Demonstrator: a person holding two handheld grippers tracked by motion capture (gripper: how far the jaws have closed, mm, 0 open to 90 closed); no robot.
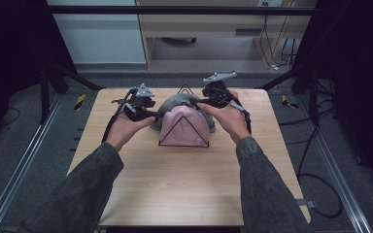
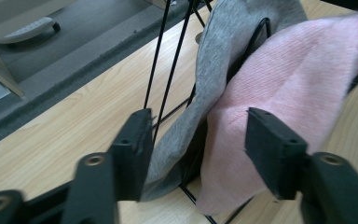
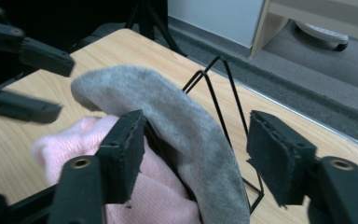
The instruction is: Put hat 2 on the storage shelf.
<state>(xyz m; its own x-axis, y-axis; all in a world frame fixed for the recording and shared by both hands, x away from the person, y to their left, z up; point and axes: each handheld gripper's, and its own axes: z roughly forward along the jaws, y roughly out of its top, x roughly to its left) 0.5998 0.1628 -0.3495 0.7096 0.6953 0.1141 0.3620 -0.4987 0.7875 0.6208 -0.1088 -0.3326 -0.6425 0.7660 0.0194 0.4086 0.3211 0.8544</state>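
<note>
Two soft knitted caps hung over a black wire rack (image 1: 184, 90) at the middle of the pale wooden table (image 1: 184, 184), and we held a gripper at each flank of it. Our left gripper (image 1: 151, 116) stood with its jaws spread and empty, its gap straddling the lower hem where the grey fleece cap (image 2: 223, 60) met the pink knitted cap (image 2: 289, 98), the grey one lying toward its left jaw. The pink cap sat in front, nearer us; the grey lay behind it, its long arch running across the table from one gripper to the other. Our right gripper (image 1: 205, 103) also gaped wide, holding nothing, with the grey cap's edge rising between its jaws, so we judged both hands about equally near.
</note>
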